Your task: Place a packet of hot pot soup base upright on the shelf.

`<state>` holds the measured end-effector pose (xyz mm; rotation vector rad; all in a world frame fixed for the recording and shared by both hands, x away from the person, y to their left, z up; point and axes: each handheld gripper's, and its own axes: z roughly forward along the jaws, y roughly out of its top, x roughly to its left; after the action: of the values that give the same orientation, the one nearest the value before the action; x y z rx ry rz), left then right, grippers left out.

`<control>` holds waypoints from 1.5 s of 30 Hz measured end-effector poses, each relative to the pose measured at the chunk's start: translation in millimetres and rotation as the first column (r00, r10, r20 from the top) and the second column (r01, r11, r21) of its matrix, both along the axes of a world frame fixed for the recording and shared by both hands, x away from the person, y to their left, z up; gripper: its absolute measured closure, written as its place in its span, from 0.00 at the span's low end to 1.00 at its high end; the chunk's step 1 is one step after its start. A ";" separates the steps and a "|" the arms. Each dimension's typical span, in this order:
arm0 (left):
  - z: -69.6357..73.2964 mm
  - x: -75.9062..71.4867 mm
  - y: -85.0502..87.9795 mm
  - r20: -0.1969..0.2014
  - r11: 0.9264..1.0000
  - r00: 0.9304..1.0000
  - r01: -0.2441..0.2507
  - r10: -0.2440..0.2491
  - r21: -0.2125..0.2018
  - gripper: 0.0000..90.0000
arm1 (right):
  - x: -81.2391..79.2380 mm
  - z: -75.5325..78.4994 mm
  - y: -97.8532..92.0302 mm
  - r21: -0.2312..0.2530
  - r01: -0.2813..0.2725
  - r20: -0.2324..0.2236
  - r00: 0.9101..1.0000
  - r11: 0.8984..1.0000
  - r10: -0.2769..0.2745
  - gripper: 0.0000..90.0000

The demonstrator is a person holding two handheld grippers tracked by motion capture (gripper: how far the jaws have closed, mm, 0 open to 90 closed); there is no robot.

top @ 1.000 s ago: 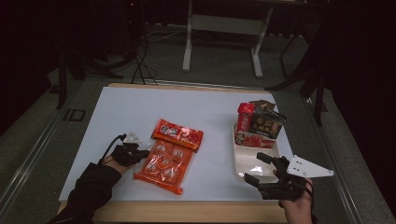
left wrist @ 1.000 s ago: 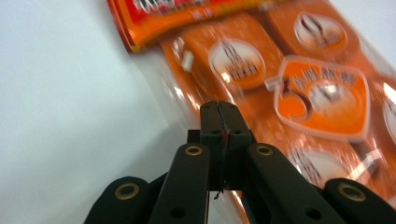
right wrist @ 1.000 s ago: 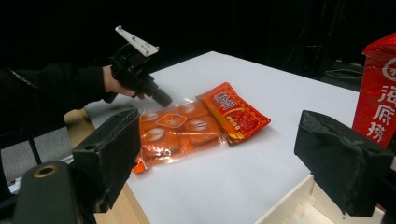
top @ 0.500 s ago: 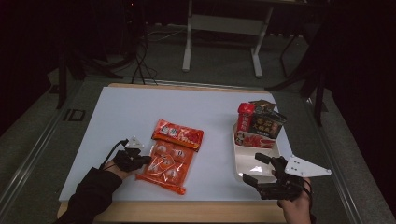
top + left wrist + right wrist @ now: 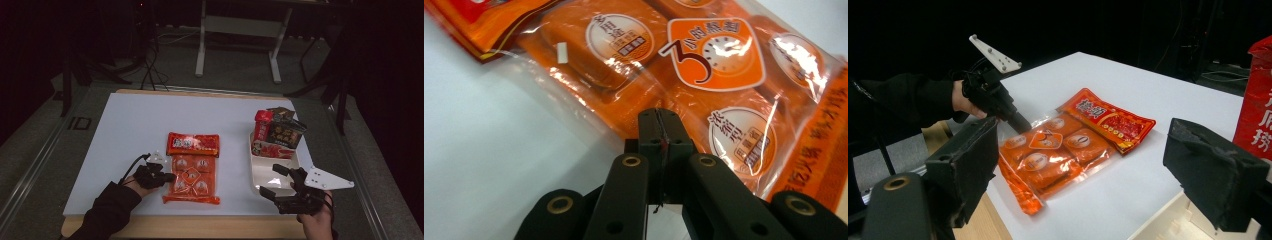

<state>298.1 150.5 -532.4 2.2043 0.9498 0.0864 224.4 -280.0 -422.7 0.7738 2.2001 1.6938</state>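
My left gripper (image 5: pixel 159 176) is at the left, low over the table (image 5: pixel 125 130), and its jaws are pressed together with nothing between them. Their tips rest at the left edge of the orange pack (image 5: pixel 191 176), on its clear film; in the left gripper view the pack (image 5: pixel 704 75) lies just ahead of the closed tips and spreads to the right of them. The pack lies flat, with its red end away from me. Farther right, my right gripper (image 5: pixel 276 184) has its jaws spread wide and holds nothing. It is over the near end of the white tray (image 5: pixel 265 172). Beyond it, at the far end of the tray, stand a red packet (image 5: pixel 262 127) and a dark packet (image 5: pixel 285 132), touching each other.
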 end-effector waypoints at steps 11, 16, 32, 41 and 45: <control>3.1 11.7 2.0 0.071 0.999 0.996 -0.048 0.049 -0.020 0.99 | -0.8 0.5 -2.2 0.000 0.003 0.004 1.000 1.000 -0.003 0.16; 0.3 24.2 -0.1 0.082 0.995 0.992 -0.098 0.097 0.010 0.99 | -0.8 0.2 -3.5 0.004 0.007 0.004 1.000 1.000 -0.007 0.16; -1.1 31.7 -18.7 0.084 0.997 0.994 -0.071 0.068 0.025 1.00 | -1.8 -0.2 -4.1 0.001 0.005 0.005 1.000 1.000 -0.005 0.16; -0.6 33.6 -40.4 0.088 0.999 0.996 -0.026 0.024 0.025 1.00 | -2.4 -0.5 -5.3 0.000 0.008 0.005 1.000 1.000 -0.008 0.16; 0.9 31.9 -35.8 0.057 1.000 0.998 -0.014 0.013 0.003 0.98 | -2.1 -0.5 -6.4 0.001 0.011 0.006 1.000 1.000 -0.011 0.16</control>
<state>329.9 114.8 -531.5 2.1871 0.9336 0.1571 222.4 -286.4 -423.1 0.7787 2.1871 1.6902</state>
